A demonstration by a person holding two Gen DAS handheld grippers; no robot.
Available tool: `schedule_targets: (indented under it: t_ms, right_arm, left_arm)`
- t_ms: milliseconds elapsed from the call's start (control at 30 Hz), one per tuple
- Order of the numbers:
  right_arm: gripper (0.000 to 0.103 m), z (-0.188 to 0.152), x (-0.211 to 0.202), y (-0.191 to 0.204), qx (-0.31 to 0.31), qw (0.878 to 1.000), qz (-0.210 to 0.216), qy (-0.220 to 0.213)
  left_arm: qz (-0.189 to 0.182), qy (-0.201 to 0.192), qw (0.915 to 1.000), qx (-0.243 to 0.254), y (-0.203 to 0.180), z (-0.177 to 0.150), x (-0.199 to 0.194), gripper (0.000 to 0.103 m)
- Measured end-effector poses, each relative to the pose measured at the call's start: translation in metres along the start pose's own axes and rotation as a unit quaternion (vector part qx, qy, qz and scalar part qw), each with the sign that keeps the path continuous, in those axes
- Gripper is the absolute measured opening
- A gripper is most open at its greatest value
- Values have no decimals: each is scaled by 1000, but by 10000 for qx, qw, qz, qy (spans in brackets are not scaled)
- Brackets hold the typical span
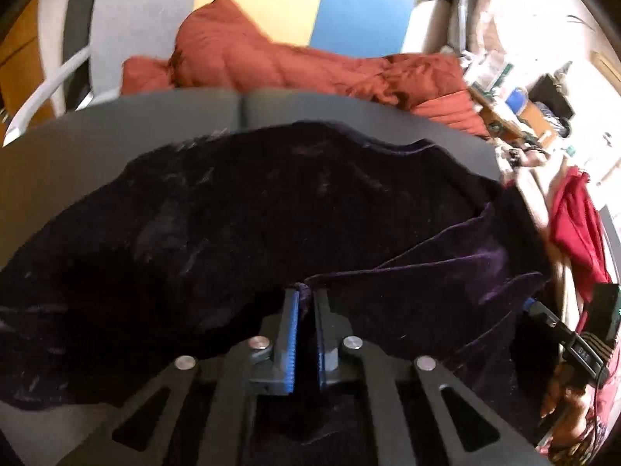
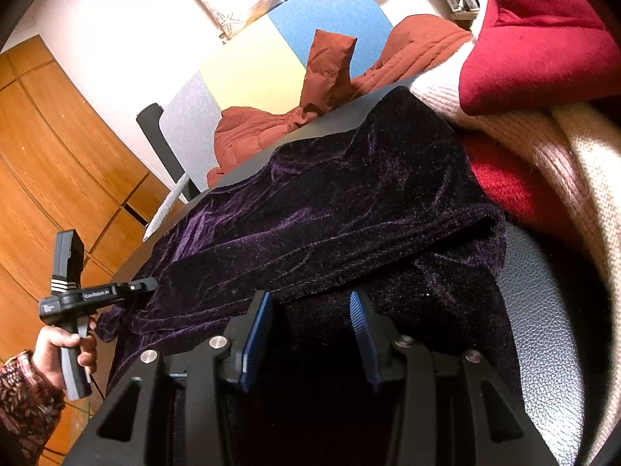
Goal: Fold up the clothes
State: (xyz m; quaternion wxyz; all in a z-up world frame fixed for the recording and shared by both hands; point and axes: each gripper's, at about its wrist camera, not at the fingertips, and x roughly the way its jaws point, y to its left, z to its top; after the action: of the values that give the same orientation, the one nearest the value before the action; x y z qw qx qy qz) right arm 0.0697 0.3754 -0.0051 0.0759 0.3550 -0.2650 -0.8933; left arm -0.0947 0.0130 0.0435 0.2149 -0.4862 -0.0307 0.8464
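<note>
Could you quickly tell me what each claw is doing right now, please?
Left claw: shut on an edge of the dark purple velvet garment.
Right claw: jaws apart over the same garment, not pressing it.

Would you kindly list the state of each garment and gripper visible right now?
purple velvet garment: spread on the dark table, partly folded over itself.
left gripper: shut on an edge of the velvet.
right gripper: jaws part open, fold of velvet between them, grip unclear.
rust quilted jacket: crumpled on the chair.
red garment: heaped, unfolded.
cream knit: heaped, unfolded.
</note>
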Motion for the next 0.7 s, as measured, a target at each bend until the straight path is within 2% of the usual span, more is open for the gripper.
schedule_targets:
  t_ms: [100, 133, 200, 267, 333, 433, 500, 533, 600, 700]
  right_arm:
    - [44, 0, 0, 0, -3, 10000, 1, -3]
    - [44, 0, 0, 0, -5, 10000, 2, -3]
    - [44, -1, 0, 0, 3, 10000, 0, -16]
    - [44, -1, 0, 0, 0, 10000, 0, -17]
    - [44, -1, 0, -1, 5, 10000, 7, -17]
    - [44, -2, 0, -1, 10, 10000, 8, -18]
    - [44, -2, 0, 0, 4, 10000, 9, -16]
    - [44, -2, 0, -1, 3, 10000, 11, -15]
    - [45, -1, 0, -1, 2, 10000, 14, -14]
    - [45, -1, 0, -1, 3, 10000, 16, -16]
  left_arm:
    - [-113, -967, 9952, 59, 0, 5, -35, 4]
    - [-93, -1076, 9941, 31, 4, 5, -40, 4]
    - [77, -1010, 9948, -52, 15, 2, -40, 4]
    - [322, -711, 9969, -120, 29, -4, -29, 7]
    - [470, -602, 9967, -269, 45, -13, -29, 17]
    - [97, -1046, 9902, -923, 82, -23, -62, 25]
    - [-54, -1330, 9805, -1449, 111, -28, -86, 35]
    - [-1, -1530, 9727, -1745, 130, -32, -101, 37]
    - [464, -1899, 9548, -2238, 166, -38, -129, 42]
    - [1395, -2236, 9161, -3021, 225, -58, -174, 43]
